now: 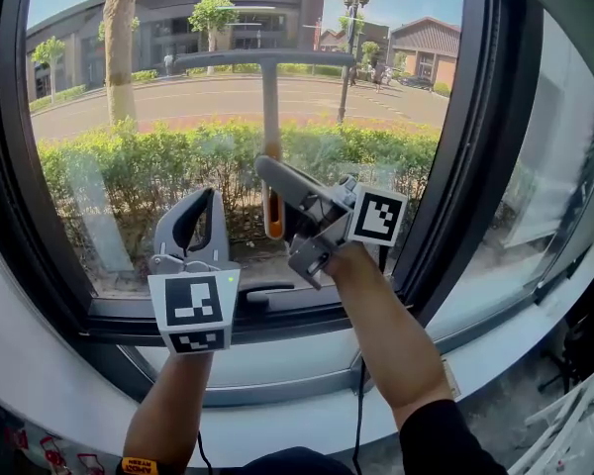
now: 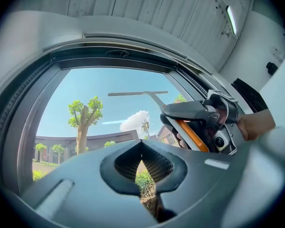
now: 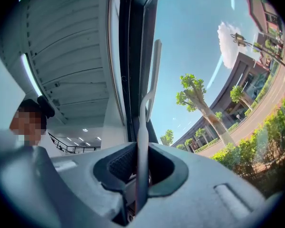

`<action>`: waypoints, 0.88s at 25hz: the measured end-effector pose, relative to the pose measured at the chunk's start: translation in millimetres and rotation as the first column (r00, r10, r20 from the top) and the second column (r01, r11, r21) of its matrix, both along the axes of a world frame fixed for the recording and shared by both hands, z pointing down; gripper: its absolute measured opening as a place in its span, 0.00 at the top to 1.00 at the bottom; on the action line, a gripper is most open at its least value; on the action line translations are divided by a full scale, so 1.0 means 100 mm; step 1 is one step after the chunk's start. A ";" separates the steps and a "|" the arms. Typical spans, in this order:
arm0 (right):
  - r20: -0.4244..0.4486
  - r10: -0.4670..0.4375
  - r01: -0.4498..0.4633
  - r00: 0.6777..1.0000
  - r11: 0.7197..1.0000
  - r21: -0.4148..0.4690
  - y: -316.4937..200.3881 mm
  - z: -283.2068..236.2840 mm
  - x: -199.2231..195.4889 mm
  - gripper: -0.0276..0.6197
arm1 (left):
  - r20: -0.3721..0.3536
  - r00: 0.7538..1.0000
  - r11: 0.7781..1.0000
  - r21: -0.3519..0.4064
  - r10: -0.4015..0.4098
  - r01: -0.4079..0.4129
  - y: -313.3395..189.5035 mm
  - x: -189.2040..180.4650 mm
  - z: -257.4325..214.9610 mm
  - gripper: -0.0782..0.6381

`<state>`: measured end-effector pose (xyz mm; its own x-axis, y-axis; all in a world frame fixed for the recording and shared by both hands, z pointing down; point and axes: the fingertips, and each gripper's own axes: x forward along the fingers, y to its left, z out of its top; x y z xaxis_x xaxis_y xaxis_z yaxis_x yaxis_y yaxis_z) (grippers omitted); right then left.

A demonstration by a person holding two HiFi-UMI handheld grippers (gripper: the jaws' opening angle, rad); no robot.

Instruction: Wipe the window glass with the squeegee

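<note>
Two tongs are up: the right tongs (image 3: pixel 140 172) are pinching the shaft of the grey-and-orange T-shaped squeegee (image 1: pixel 270 117), whose blade is sitting high on the clear window glass (image 1: pixel 129 127). The left tongs (image 2: pixel 141 147) are hanging pressed together, empty, near the black sill (image 1: pixel 99 315). A stroke is seemingly starting, calling for a steady downward pull.

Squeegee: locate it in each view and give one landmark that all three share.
Head view: centre; the squeegee has its blade across the upper glass and its shaft runs down into the right gripper.
Left gripper view: right of centre, orange handle in the right gripper.
Right gripper view: centre, shaft rising from between the fingers, blade edge-on.
Shared landmark: the big tree outside.
</note>
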<state>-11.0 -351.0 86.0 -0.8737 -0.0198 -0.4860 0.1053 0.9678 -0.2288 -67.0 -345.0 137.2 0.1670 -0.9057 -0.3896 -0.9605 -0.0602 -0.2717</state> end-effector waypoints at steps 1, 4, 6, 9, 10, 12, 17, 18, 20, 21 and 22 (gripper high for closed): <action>-0.001 -0.002 0.002 1.000 1.000 -0.010 -0.01 0.08 0.02 0.89 | -0.011 1.000 1.000 -0.012 0.009 -0.010 -0.01 0.01 0.07 0.88; -0.014 -0.009 0.009 1.000 0.999 -0.036 -0.01 0.35 0.09 0.89 | -0.040 0.998 0.998 -0.053 0.040 -0.042 -0.02 0.06 0.31 0.88; -0.022 -0.020 0.019 1.000 0.998 -0.055 0.01 0.53 0.13 0.89 | -0.039 0.998 0.995 -0.082 0.053 -0.056 -0.03 0.12 0.50 0.88; -0.038 -0.041 0.037 0.998 0.995 -0.095 0.07 0.85 0.16 0.88 | -0.042 0.996 0.988 -0.130 0.074 -0.079 -0.01 0.23 0.80 0.88; -0.044 -0.045 0.040 0.998 0.993 -0.110 0.08 0.96 0.18 0.88 | -0.040 0.996 0.985 -0.147 0.080 -0.085 -0.01 0.27 0.90 0.88; -0.061 -0.035 0.026 0.998 0.991 -0.135 0.06 1.19 0.23 0.88 | -0.038 0.995 0.980 -0.176 0.090 -0.095 -0.02 0.34 1.07 0.88; -0.100 0.000 -0.019 0.995 0.982 -0.189 0.02 1.66 0.41 0.88 | -0.032 0.994 0.968 -0.224 0.107 -0.112 -0.02 0.47 1.32 0.88; -0.104 0.003 -0.023 0.995 0.980 -0.197 0.02 1.72 0.44 0.88 | -0.029 0.994 0.967 -0.227 0.110 -0.113 -0.02 0.50 1.35 0.88; -0.112 0.008 -0.031 0.994 0.978 -0.209 0.01 1.82 0.48 0.88 | -0.024 0.993 0.966 -0.232 0.114 -0.117 -0.04 0.54 1.41 0.88; -0.115 0.009 -0.033 0.993 0.977 -0.213 0.01 1.86 0.50 0.88 | -0.022 0.993 0.965 -0.236 0.117 -0.119 -0.04 0.55 1.44 0.88; -0.117 0.009 -0.034 0.993 0.976 -0.216 0.01 1.89 0.51 0.88 | -0.021 0.993 0.963 -0.240 0.118 -0.120 -0.04 0.57 1.47 0.88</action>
<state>39.5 -349.8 274.8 -0.9217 -0.1331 -0.3644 0.0458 0.8955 -0.4428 -10.2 -349.5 284.3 0.2775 -0.9466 -0.1642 -0.9442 -0.2372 -0.2287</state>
